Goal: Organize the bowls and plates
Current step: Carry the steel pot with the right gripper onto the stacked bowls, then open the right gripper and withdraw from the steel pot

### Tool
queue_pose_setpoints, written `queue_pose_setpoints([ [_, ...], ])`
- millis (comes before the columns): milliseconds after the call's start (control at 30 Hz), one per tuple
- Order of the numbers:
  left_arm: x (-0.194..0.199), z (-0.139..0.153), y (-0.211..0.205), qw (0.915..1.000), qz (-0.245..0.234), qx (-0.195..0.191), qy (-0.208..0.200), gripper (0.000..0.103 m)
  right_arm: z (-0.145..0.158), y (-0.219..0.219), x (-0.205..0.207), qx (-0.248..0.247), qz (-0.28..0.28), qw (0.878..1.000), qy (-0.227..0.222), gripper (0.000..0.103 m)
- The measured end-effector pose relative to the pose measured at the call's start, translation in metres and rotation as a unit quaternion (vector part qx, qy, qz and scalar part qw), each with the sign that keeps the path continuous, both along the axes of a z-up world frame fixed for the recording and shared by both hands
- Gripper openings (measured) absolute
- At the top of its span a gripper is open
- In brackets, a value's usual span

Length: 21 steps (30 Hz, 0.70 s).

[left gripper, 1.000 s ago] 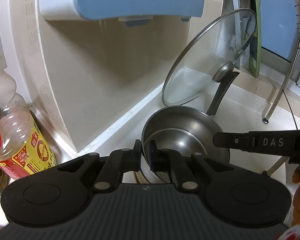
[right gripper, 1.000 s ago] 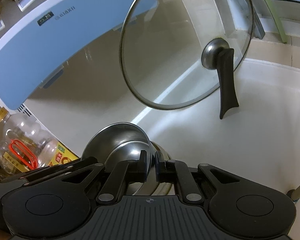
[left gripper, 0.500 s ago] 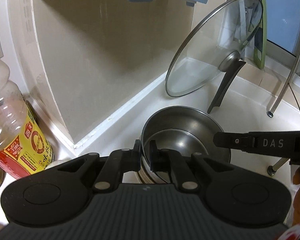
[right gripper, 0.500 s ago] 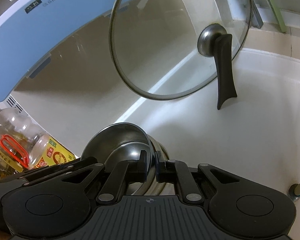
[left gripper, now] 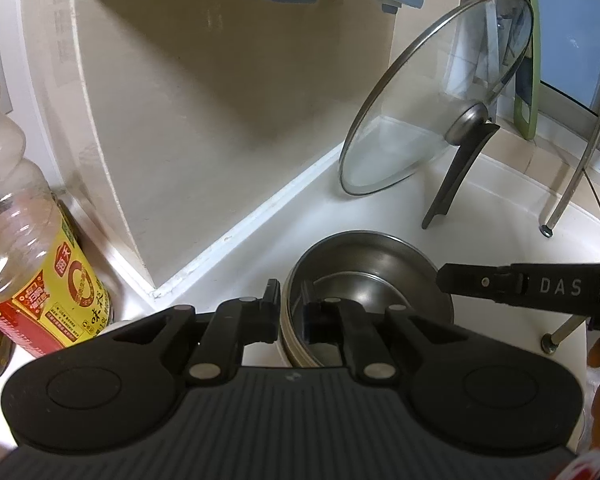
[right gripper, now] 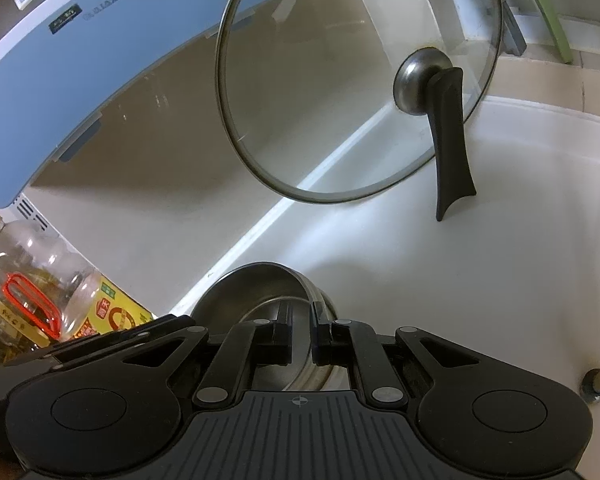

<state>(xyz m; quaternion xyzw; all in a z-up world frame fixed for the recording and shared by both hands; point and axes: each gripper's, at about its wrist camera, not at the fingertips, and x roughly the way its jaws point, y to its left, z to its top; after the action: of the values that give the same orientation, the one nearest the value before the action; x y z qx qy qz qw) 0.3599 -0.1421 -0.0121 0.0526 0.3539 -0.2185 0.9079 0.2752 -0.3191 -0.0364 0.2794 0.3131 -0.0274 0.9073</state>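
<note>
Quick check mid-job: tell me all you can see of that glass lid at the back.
The glass lid is round and clear with a thin metal rim, a domed metal knob and a long black handle. It stands tilted on edge on the white counter, propped on the handle's tip, behind the steel bowls. No gripper touches it.

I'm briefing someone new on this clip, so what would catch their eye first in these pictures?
Probably the stack of steel bowls low in the middle, with the left gripper and right gripper each clamped on its rim from opposite sides. Behind it, a big glass lid leans upright against the wall, and an oil bottle stands at far left.
</note>
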Motion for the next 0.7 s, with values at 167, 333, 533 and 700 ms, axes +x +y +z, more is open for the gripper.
queue_pose_setpoints([
  [167, -0.005, 0.006, 0.008, 0.9999, 0.007, -0.008, 0.001, 0.009, -0.001, 0.0, -0.002, 0.001, 0.0, 1.0, 0.005, 0.009],
  [333, -0.018, 0.013, 0.022, 0.9998, 0.015, -0.011, 0.011, 0.02, 0.001, 0.003, -0.011, 0.0, 0.009, 1.0, 0.006, 0.011],
  [533, -0.047, 0.019, 0.046, 0.9991, 0.035, -0.012, 0.023, 0.031, 0.008, 0.009, -0.035, -0.007, 0.011, 1.0, -0.004, 0.064],
  [700, -0.079, 0.019, 0.066, 0.9978, 0.06, -0.009, 0.029, 0.032, 0.009, 0.017, -0.06, 0.001, 0.026, 1.0, -0.001, 0.069],
])
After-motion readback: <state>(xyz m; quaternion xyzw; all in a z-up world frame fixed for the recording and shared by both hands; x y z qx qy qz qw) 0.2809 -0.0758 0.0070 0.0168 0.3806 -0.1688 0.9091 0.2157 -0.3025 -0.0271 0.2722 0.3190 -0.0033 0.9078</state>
